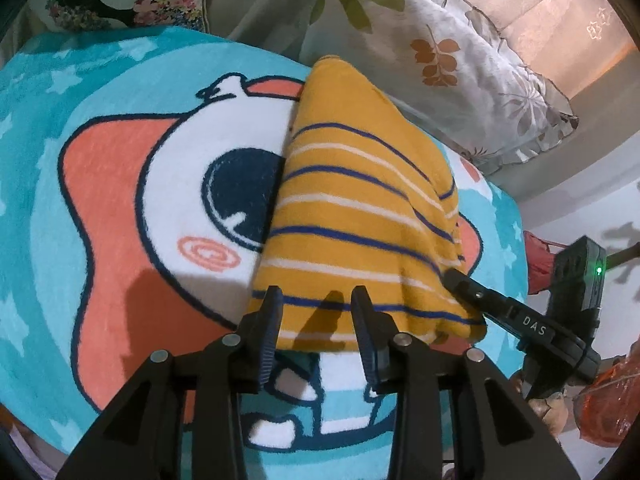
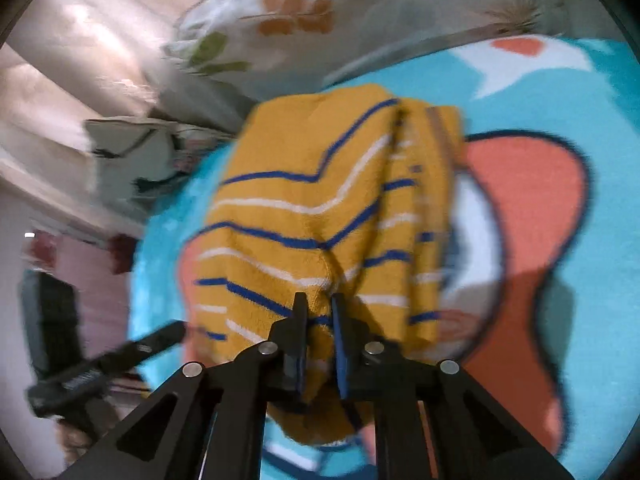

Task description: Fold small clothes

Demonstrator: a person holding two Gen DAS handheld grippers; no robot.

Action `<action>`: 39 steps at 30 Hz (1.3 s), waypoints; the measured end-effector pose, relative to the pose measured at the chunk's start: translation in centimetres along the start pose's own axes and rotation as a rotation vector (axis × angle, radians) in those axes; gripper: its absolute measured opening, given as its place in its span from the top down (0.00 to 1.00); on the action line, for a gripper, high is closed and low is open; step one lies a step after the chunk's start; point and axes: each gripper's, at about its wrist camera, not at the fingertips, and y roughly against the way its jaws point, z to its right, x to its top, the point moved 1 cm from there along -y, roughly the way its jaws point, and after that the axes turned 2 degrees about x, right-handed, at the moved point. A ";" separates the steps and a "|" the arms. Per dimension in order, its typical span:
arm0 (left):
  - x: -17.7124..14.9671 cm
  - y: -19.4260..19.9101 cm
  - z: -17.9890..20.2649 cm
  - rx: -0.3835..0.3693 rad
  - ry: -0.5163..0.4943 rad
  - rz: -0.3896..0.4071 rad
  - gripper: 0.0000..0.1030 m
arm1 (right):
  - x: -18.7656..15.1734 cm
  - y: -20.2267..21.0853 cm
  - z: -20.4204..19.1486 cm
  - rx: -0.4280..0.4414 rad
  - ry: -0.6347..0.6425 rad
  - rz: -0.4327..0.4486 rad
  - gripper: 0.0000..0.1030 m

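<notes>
writing: we read "DAS" in white on the right gripper's [image 1: 464,280] black finger in the left wrist view; no other legible text, right wrist view is motion-blurred
garment: mustard-yellow striped garment [image 1: 360,216], thin blue and white stripes, lying folded into a long narrow shape on the rug, running from the near edge toward the pillows
left gripper: left gripper [image 1: 316,300] with jaws apart at medium width, tips over the garment's near hem; we can't see cloth pinched between them
right gripper: in its own view [image 2: 318,304] jaws narrow, closed on a bunched fold of yellow fabric at the near end; in the left view its finger touches the garment's right near corner
garment edges: left edge straight, lying across the rug's cartoon face; right side rumpled with layered folds; far tip reaches close to the leaf pillow
open room: wide stretch of rug to the left of the garment, less on the right where the rug edge is near
surface: turquoise pile rug [image 1: 48,120] with white stars and a cartoon figure in coral, white and navy
room: leaf-print frilled pillow [image 1: 440,60] just beyond the rug, floral dark-patterned cushion [image 1: 128,4] at far left, pale wall behind, red-orange items [image 1: 608,404] low at right, too unclear to name
</notes>
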 end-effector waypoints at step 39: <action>4.6 -2.5 -2.7 0.098 -0.018 0.040 0.35 | 7.9 -0.7 2.3 -0.124 -0.012 0.055 0.80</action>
